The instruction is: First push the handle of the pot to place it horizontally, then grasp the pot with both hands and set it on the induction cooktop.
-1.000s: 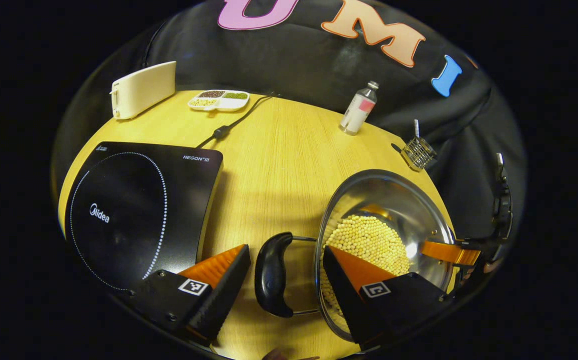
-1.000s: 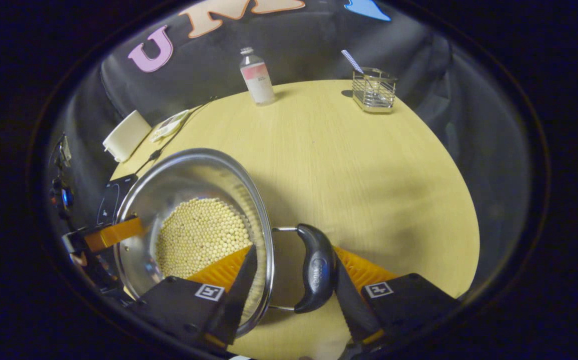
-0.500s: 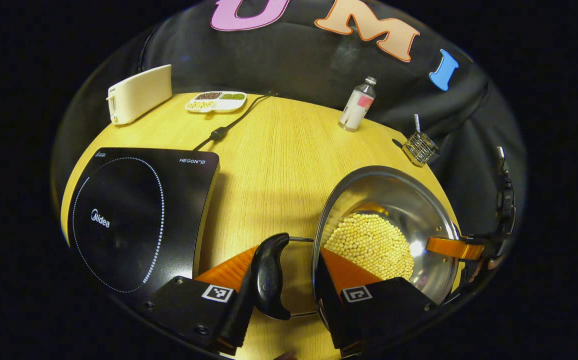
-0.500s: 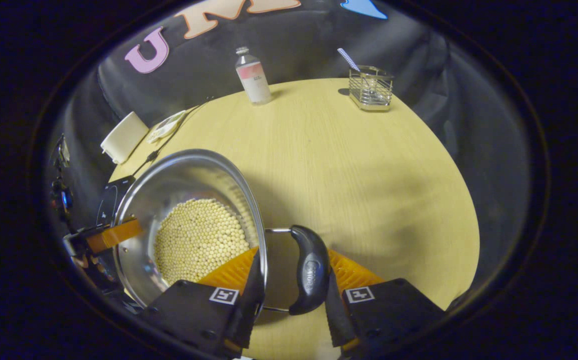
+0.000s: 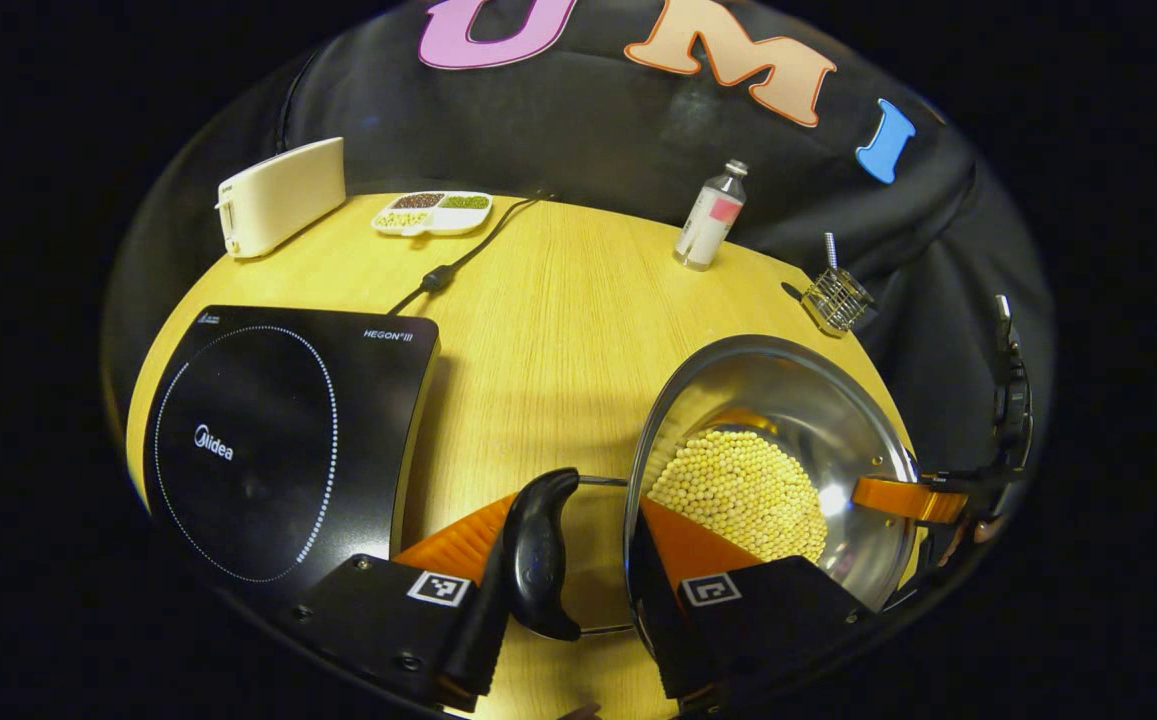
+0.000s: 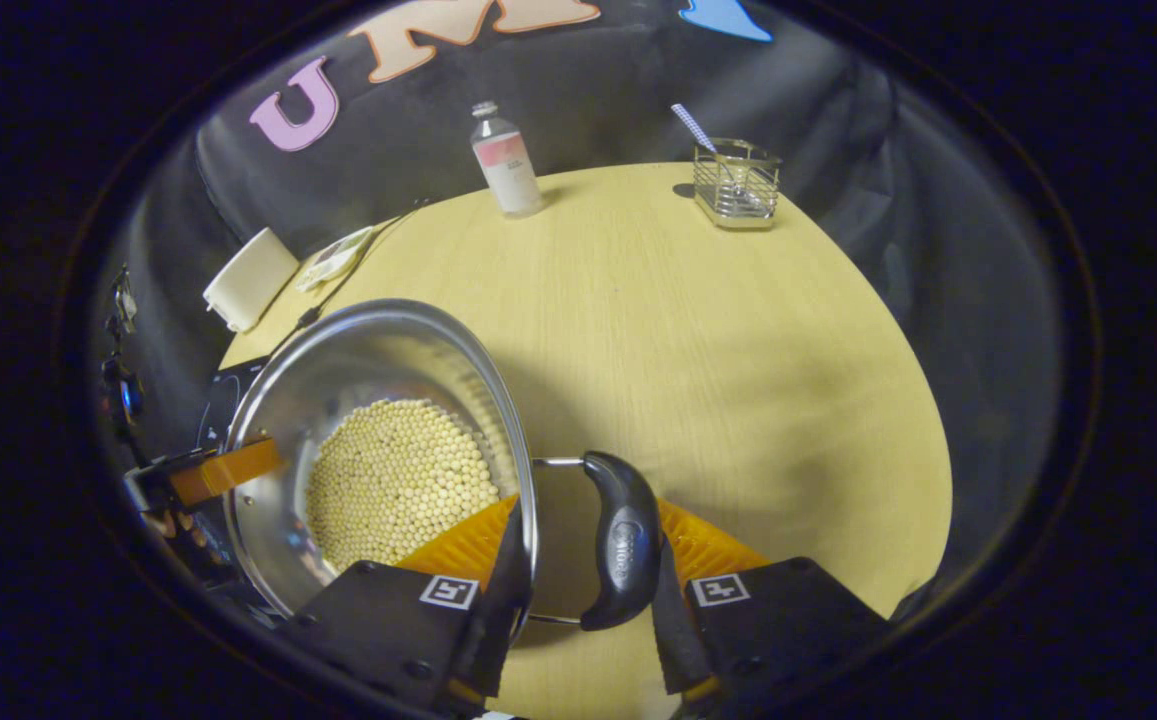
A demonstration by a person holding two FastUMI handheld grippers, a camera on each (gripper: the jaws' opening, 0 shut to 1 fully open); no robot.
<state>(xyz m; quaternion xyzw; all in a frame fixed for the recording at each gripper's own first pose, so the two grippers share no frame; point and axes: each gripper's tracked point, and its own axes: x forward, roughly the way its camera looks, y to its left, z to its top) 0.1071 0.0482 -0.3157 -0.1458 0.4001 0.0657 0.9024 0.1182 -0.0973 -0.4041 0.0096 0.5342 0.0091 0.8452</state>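
Pot: round polished steel, pale round beans inside — on the wooden table, at 3 o'clock of the cooktop.
Handles: curved black grips on wire loops, lying flat.
Left gripper: clamped — grip and pot wall between its fingers.
Right gripper: likewise clamped.
Cooktop: glossy black slab, dotted ring.

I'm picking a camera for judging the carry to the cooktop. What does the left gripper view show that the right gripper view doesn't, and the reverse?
Left gripper view: the induction cooktop's whole top, and the left gripper closed across the pot's left handle. Right gripper view: the right gripper closed across the right handle, with bare table beyond. Shared: the pot of beans, the bottle, the wire rack.
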